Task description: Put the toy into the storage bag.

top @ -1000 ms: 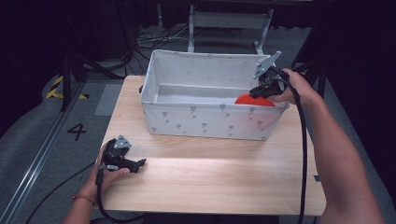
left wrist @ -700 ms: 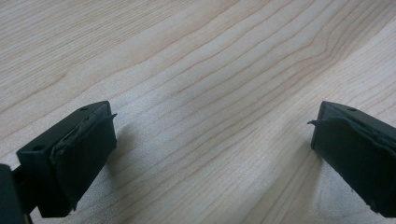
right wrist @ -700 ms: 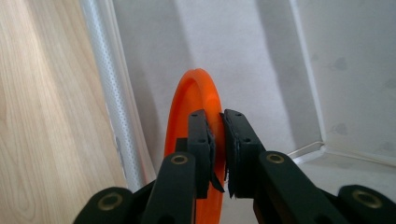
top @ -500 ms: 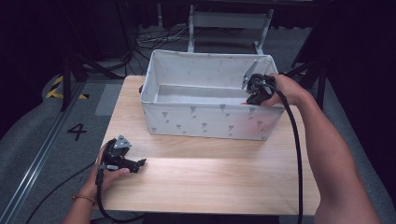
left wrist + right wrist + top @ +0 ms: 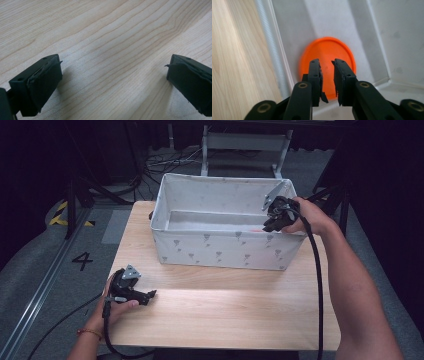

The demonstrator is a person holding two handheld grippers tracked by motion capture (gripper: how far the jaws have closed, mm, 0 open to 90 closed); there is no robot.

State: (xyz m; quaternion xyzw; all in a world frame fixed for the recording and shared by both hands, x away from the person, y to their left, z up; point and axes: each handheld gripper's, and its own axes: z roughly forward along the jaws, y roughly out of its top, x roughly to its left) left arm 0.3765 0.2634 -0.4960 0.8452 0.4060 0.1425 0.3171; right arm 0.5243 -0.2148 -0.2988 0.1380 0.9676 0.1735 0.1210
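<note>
An orange disc [image 5: 327, 50] lies flat on the floor of a white fabric bin [image 5: 225, 252], close to its right front corner; in the high view a thin red sliver [image 5: 257, 229] of it peeks over the wall. My right gripper [image 5: 326, 62] hangs just above the disc, jaws a little apart with nothing between them. From above, that right gripper [image 5: 270, 224] sits at the bin's right rim, pointing down inside. My left gripper [image 5: 151, 294] rests on the wooden table [image 5: 225, 310] near its front left, and its jaws [image 5: 112, 75] stand wide open over bare wood.
The bin stands on the far half of the table, with its left wall [image 5: 159, 215] near the table's left side. A metal frame [image 5: 245, 145] and cables lie on the floor beyond the table. A grey floor strip marked 4 [image 5: 82, 261] runs along the left.
The right gripper carried the orange disc from above the bin's right rim down inside, then let it go; the disc now lies on the bin floor. The left gripper stayed put.
</note>
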